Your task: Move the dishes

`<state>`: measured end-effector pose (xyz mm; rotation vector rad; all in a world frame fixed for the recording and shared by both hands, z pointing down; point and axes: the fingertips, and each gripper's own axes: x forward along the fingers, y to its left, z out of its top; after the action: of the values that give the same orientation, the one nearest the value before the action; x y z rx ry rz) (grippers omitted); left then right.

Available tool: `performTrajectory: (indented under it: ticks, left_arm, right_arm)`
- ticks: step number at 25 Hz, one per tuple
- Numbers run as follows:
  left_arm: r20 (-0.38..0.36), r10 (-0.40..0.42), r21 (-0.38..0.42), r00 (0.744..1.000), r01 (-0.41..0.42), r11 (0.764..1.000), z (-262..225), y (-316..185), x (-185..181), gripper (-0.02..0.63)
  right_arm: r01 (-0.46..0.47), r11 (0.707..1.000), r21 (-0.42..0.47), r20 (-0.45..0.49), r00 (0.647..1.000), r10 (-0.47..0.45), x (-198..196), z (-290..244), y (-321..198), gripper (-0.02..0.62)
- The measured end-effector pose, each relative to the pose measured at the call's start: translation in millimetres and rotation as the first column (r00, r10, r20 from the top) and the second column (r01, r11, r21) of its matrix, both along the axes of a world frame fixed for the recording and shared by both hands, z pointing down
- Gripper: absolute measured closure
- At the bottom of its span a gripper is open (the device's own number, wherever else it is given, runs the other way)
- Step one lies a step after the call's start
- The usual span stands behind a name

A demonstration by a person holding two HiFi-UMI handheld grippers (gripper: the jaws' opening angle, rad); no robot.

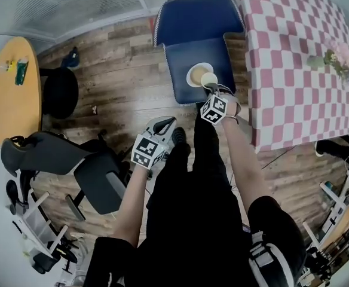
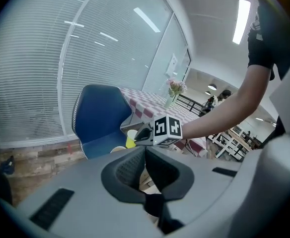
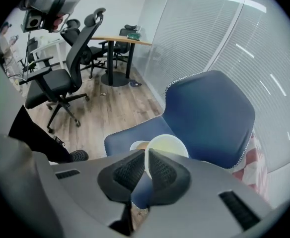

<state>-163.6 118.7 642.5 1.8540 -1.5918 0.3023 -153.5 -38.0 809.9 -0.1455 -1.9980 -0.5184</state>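
On the seat of a blue chair [image 1: 195,37] lies a white plate [image 1: 196,74] with a brownish middle. My right gripper [image 1: 210,87] is shut on the rim of a pale yellow cup [image 1: 209,79], just above the plate's right side. In the right gripper view the cup's wall [image 3: 167,148] sits pinched between the pads of the right gripper [image 3: 146,155], with the plate [image 3: 137,146] behind and below. My left gripper [image 1: 162,124] hangs nearer me over the floor, shut and holding nothing. The left gripper view looks past the left gripper [image 2: 145,150] to the cup [image 2: 130,139].
A table with a pink-and-white checked cloth [image 1: 294,58] stands right of the chair and bears a vase of flowers [image 1: 337,58]. A round wooden table [image 1: 16,88] and black office chairs [image 1: 73,160] stand at the left on the wooden floor.
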Motion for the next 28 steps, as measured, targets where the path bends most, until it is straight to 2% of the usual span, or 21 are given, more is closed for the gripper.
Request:
performTrajectory:
  ticks: [13, 17, 28]
  left_arm:
    - [0.023, 0.023, 0.094, 0.999, -0.025, 0.995, -35, 61, 29, 0.581]
    - [0.002, 0.032, 0.120, 0.999, -0.032, 0.992, -53, 69, 42, 0.581]
    - [0.012, 0.144, 0.139, 0.990, -0.144, 0.980, -90, 52, 78, 0.581]
  right_arm:
    - [-0.083, 0.992, 0.095, 0.056, 0.995, 0.078, 46, -71, 42, 0.560]
    - [-0.115, 0.986, 0.117, 0.071, 0.992, 0.107, 68, -102, 50, 0.560]
    - [-0.273, 0.946, 0.174, 0.082, 0.962, 0.262, 160, -170, 3, 0.560]
